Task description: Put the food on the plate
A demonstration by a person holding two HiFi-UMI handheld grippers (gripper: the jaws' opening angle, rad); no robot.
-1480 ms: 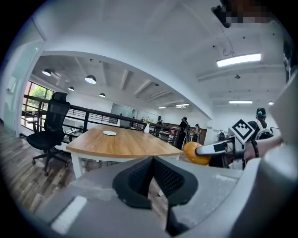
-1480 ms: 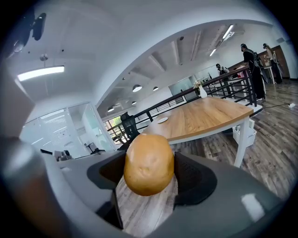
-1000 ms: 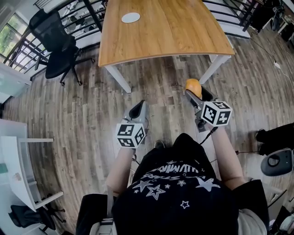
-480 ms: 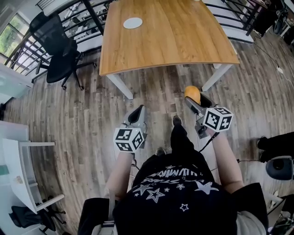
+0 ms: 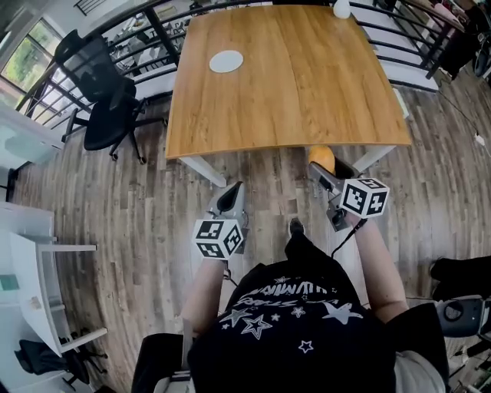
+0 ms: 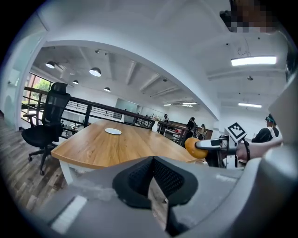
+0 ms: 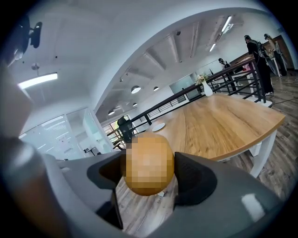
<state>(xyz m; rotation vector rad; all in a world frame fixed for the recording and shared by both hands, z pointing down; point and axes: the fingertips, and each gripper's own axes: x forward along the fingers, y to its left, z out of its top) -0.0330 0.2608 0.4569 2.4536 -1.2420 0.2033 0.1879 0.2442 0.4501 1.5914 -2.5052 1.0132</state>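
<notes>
A round orange piece of food sits between the jaws of my right gripper, which is shut on it just in front of the near edge of the wooden table. In the right gripper view the food fills the gap between the dark pads. A small white plate lies far back on the table's left side; it also shows as the plate in the left gripper view. My left gripper hangs over the floor, shut on nothing.
A black office chair stands left of the table. Black railings run behind it. A white vase stands at the table's far edge. A white desk is at the far left. Wood-plank floor lies under both grippers.
The table has come nearer and now reaches the right gripper's tip. Both grippers keep the same posture, the food still held.
</notes>
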